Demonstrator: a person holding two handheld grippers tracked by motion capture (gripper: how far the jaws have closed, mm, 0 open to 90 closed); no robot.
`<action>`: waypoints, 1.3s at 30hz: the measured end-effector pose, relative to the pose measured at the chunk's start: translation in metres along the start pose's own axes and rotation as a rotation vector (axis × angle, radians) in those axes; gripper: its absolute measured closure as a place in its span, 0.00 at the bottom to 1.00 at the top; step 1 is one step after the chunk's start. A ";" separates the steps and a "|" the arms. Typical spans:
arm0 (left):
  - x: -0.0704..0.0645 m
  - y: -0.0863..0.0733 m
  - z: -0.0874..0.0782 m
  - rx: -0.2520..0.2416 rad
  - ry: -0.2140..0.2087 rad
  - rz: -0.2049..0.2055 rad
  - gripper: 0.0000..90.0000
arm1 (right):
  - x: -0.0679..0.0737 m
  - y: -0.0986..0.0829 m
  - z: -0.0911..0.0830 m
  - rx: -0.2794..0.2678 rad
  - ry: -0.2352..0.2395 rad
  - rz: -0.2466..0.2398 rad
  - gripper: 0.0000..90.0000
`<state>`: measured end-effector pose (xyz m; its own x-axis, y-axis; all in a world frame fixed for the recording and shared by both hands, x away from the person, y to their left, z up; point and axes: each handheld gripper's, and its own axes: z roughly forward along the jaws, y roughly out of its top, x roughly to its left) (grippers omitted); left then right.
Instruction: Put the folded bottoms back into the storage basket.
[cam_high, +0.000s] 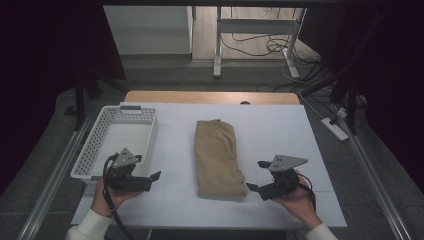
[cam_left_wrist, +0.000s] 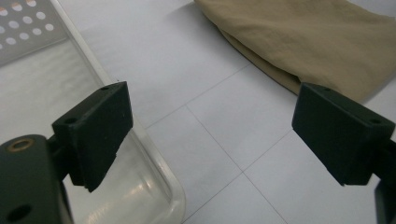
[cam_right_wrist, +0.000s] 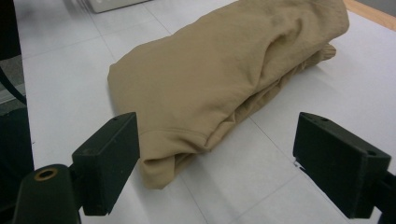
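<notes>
From above, the folded tan cloth bundle (cam_high: 217, 158) is seen lengthwise between the empty, wide-open left hand-held gripper (cam_high: 154, 181) and right hand-held gripper (cam_high: 258, 175). In the right gripper view, the bundle's corner is nearer.

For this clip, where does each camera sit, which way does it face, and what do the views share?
High view: above the person's side, facing forward and down on the table; both hands and claws show.
Left gripper view: on the left claw, facing the basket rim and folded tan cloth.
Right gripper view: on the right claw, facing the cloth.
Shared: the cloth.
</notes>
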<state>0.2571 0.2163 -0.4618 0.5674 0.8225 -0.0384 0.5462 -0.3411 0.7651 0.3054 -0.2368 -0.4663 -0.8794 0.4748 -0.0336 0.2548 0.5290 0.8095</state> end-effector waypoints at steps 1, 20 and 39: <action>0.000 0.000 0.000 0.000 0.000 0.000 0.14 | 0.000 0.000 0.000 0.000 0.000 0.000 0.16; 0.000 -0.001 0.002 0.010 0.003 0.001 0.14 | 0.012 0.018 0.022 0.029 0.053 -0.043 0.16; -0.001 -0.001 0.002 0.015 0.000 0.000 0.14 | 0.028 0.026 0.054 0.112 0.112 -0.093 0.16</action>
<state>0.2576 0.2150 -0.4642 0.5674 0.8226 -0.0381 0.5551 -0.3480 0.7555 0.3092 -0.1722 -0.4777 -0.9389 0.3425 -0.0344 0.2082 0.6446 0.7356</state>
